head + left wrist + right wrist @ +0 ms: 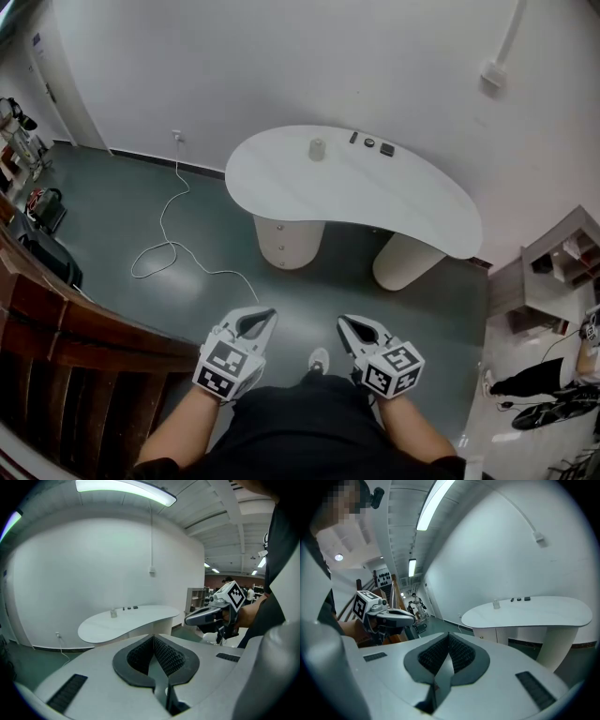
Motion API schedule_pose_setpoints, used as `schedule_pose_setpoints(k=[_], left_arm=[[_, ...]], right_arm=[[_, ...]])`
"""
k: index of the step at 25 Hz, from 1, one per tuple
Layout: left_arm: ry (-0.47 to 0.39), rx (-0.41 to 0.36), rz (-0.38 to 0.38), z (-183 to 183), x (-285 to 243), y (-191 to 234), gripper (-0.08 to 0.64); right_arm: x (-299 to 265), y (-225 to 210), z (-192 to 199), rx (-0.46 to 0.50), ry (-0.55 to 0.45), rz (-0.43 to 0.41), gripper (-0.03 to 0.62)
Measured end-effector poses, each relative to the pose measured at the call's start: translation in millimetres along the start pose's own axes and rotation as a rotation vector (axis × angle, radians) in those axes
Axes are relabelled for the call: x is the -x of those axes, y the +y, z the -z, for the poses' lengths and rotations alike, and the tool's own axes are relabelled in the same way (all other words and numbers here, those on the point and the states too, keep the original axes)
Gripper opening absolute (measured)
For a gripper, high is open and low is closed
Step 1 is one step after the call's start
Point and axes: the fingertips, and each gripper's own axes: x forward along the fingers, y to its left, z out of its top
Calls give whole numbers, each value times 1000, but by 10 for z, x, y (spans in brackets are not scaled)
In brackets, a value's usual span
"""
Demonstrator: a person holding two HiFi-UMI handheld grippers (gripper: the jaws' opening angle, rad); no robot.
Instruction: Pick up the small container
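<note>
The small container [317, 149] is a pale little jar standing upright on the far side of a white kidney-shaped table [412, 202]. It is well ahead of both grippers. In the left gripper view the small container [113, 613] is tiny and far off, and so it is in the right gripper view [496, 604]. My left gripper [266, 316] and right gripper [344, 324] are held side by side over the floor, close to my body. Both have their jaws shut with nothing between them. Each gripper view shows the other gripper: the right one [188, 619] and the left one [411, 617].
Three small dark items [369, 142] lie on the table beyond the container. The table stands on two round pedestals [289, 242]. A white cable [164, 246] loops across the grey floor from a wall socket [176, 136]. A wooden railing [56, 328] is at the left and a shelf unit [561, 262] at the right.
</note>
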Motion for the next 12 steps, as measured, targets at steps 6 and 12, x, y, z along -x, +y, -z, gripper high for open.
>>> schedule_pose_setpoints(k=[6,12], left_arm=[[9,30,-26,-220,-492,216,15],[13,49,-49,-443,-955,388,16]], right_arm=[[-192,-499,-202,8,20,-27,-5],[-390,-951,-361,5,31,-64,-5]])
